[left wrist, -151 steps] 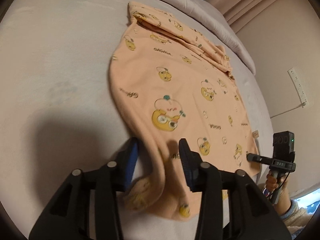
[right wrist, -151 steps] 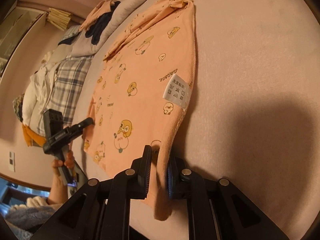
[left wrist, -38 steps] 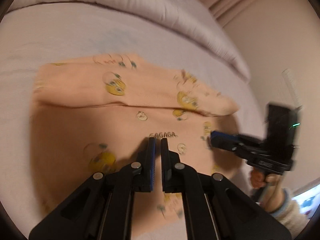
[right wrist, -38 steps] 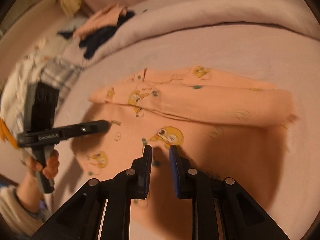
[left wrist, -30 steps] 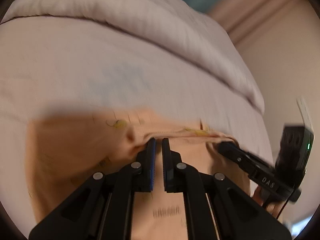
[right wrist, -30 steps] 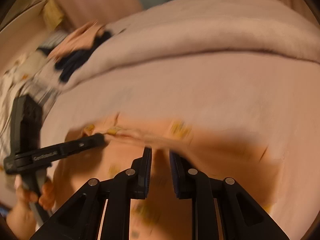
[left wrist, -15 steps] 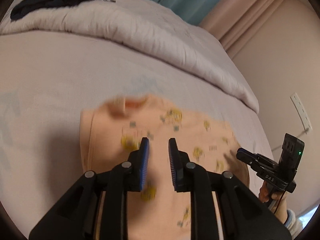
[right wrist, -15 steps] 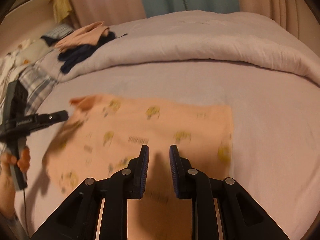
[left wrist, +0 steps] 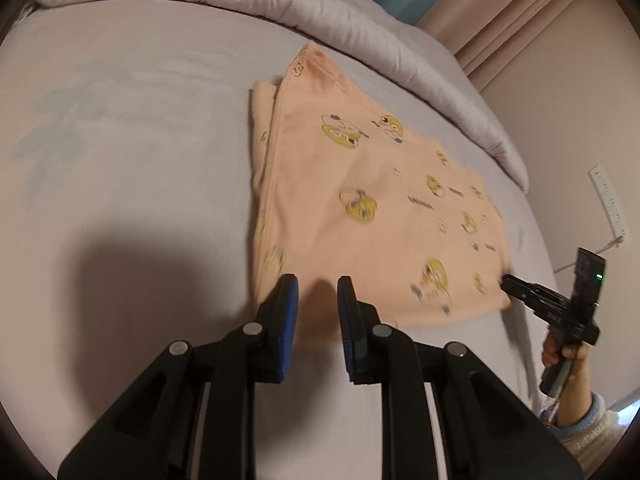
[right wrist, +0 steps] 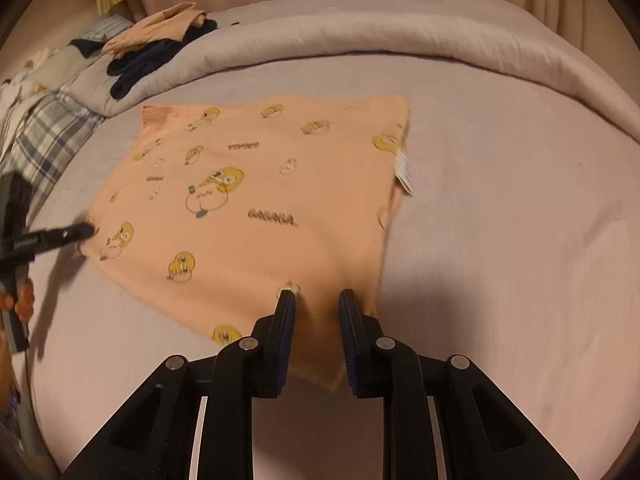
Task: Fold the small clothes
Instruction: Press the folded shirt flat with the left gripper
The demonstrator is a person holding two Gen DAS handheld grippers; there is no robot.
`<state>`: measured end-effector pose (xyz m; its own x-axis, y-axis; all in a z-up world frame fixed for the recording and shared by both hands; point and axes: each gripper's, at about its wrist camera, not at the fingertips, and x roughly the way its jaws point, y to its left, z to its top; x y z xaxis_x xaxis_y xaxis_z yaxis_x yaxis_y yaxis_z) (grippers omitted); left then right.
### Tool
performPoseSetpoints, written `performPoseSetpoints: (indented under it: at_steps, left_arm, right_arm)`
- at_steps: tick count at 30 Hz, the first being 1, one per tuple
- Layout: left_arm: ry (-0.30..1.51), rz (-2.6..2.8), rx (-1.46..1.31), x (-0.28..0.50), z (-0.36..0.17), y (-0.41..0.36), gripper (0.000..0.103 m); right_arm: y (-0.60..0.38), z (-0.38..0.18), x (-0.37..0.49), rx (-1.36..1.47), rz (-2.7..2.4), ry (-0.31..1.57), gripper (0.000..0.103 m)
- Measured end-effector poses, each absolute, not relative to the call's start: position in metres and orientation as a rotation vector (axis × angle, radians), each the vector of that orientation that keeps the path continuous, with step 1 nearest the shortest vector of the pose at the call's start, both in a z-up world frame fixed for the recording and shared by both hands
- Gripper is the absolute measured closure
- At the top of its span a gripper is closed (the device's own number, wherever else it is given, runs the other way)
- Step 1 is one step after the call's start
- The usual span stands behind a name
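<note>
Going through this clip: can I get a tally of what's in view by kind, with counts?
Peach printed garment, folded on the sheet: 1
Claws: 2 (left claw, jaws just opened, nothing gripped; right claw)
Rolled duvet: 1
Clothes pile beyond the duvet: too jumbled to count
Total counted: 4
</note>
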<state>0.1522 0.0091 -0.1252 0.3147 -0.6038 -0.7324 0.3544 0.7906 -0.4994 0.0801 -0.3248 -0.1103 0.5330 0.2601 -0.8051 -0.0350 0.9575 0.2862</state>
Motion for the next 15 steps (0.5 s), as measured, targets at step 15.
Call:
performPoseSetpoints:
  at_steps: [15]
  left_arm:
    - [1.062,-0.573,-0.347,0.160,-0.120,0.019,0.054]
  right_arm:
    - [-0.313,-0.078,0.057,0.310,0.210,0.894,0.067]
